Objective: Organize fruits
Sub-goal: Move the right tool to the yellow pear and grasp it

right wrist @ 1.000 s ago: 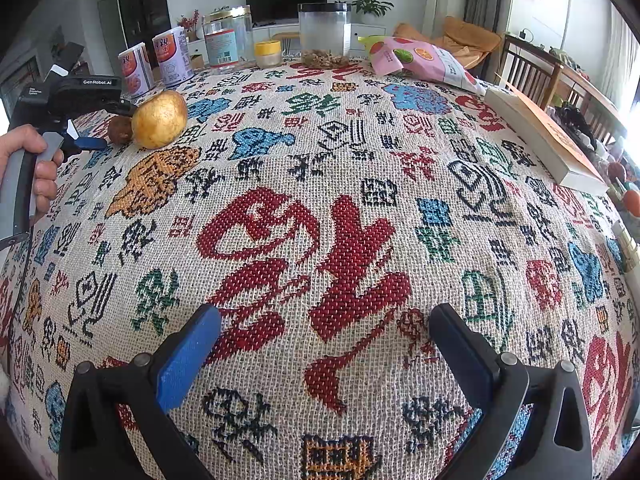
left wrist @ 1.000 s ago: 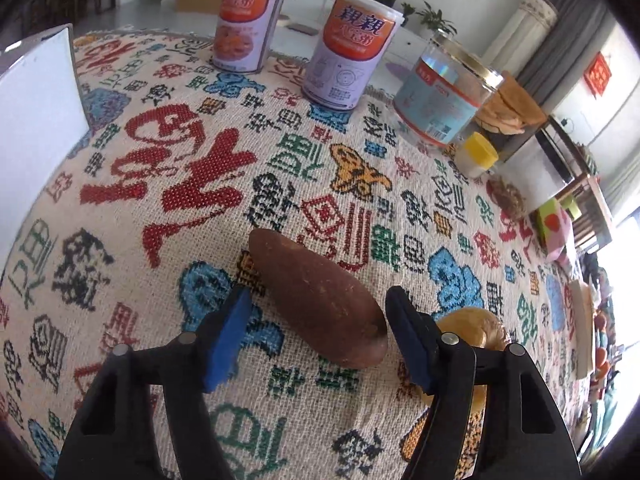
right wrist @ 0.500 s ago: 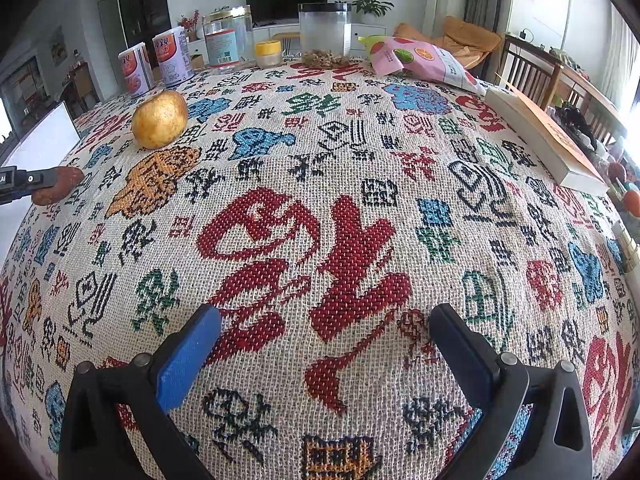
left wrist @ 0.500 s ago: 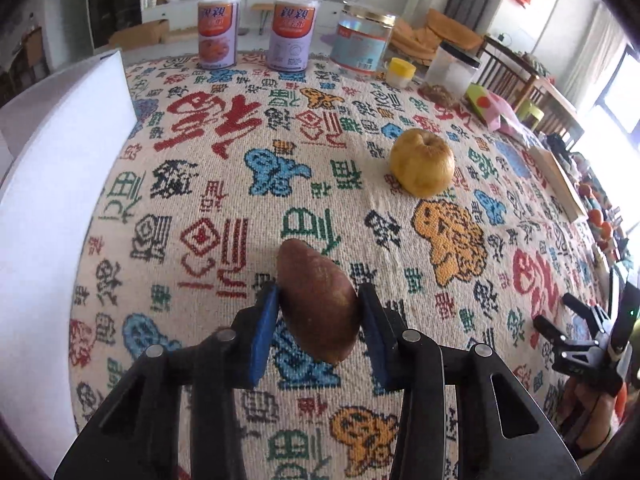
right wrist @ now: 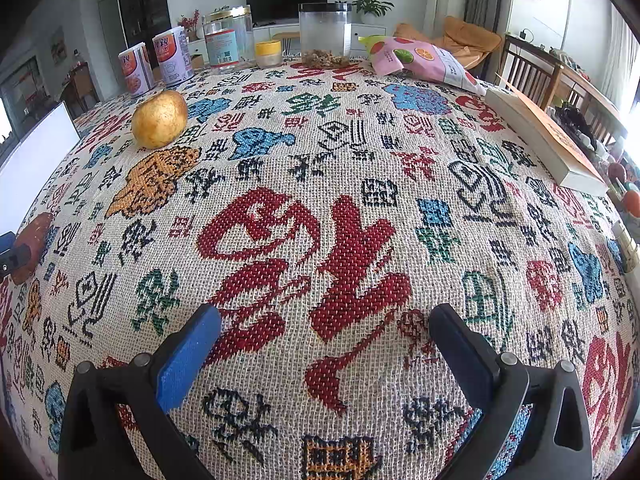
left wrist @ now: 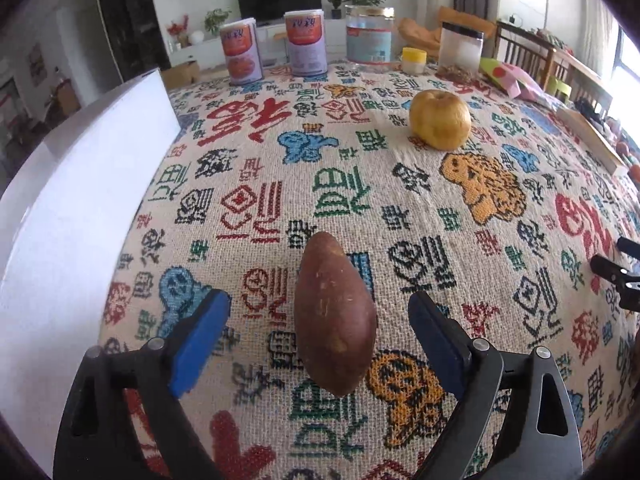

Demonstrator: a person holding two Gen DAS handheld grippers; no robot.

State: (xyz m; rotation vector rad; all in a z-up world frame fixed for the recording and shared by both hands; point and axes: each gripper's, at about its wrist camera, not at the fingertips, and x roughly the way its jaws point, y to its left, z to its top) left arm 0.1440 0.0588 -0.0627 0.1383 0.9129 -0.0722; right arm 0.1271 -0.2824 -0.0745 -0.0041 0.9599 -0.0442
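Tablecloth (left wrist: 340,184): opening left tool (left wrist: 318,332) astride sweet potato (left wrist: 334,320)

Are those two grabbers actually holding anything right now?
Nothing. The left gripper has its jaws opening around the sweet potato, pads clear of it. The right gripper is open and empty.

Two orange-labelled cans (left wrist: 306,46) each carry the characters 亲亲 at the label top. The tablecloth (right wrist: 320,240) bears woven Chinese characters, too distorted to read. Jar label (right wrist: 223,49) print is illegible.

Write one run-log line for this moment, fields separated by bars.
left gripper: opening, pads clear of brown sweet potato | right gripper: open, empty | yellow pear: on tablecloth
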